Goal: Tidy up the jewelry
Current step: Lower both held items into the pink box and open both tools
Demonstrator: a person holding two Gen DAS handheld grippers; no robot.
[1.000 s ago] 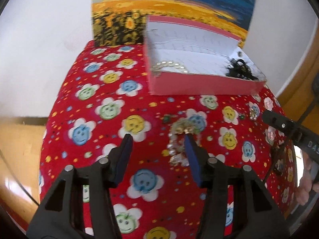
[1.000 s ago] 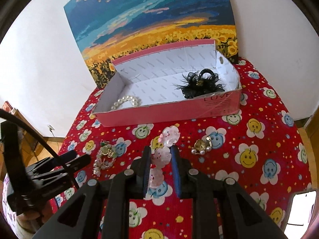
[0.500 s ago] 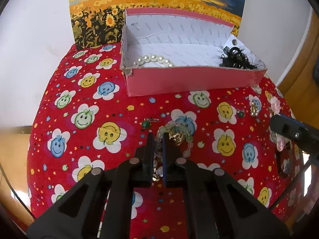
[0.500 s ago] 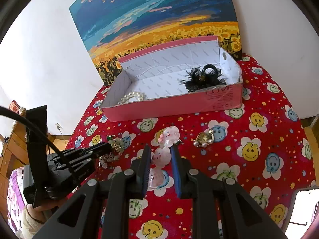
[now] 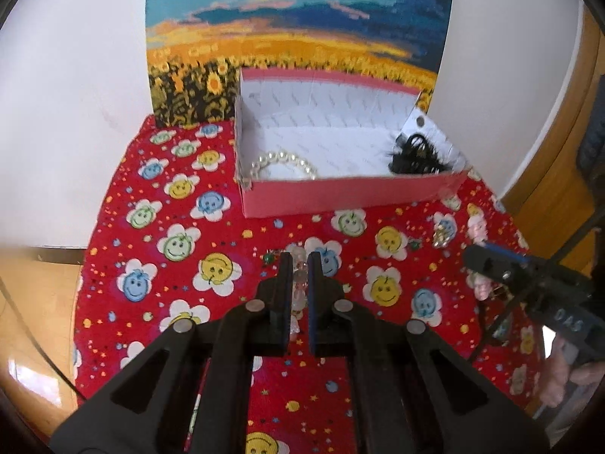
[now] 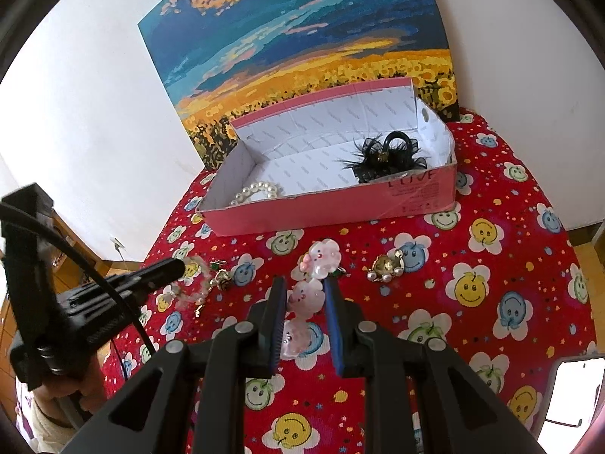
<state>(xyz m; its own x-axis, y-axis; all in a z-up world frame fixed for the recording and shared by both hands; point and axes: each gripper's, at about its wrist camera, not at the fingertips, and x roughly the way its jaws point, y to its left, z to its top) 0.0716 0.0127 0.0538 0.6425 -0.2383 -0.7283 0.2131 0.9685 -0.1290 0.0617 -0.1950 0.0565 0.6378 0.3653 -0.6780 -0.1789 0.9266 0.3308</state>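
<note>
My left gripper [image 5: 300, 265] is shut on a clear bead bracelet [image 5: 298, 289] and holds it a little above the red smiley cloth [image 5: 181, 242]. In the right wrist view the left gripper [image 6: 177, 266] stands at the left, and the bracelet [image 6: 196, 287] dangles blurred from its tip. My right gripper [image 6: 304, 295] is shut on a string of pink flower pieces [image 6: 306, 297] just above the cloth. It shows at the right as the right gripper [image 5: 480, 261] in the left wrist view. The pink box [image 6: 321, 210] behind holds a pearl bracelet [image 6: 257, 191] and a black feather piece [image 6: 382, 155].
A gold and pearl brooch [image 6: 385, 266] lies on the cloth right of my right gripper. A small gold and green piece [image 6: 221, 278] lies near the left one. A sunflower painting [image 6: 302, 49] leans on the wall behind the box. A white object [image 6: 574, 393] sits at the lower right.
The left gripper's jaws closed on the clear bead bracelet and rose with it off the cloth. The right gripper kept its hold on the pink flower string and barely moved.
</note>
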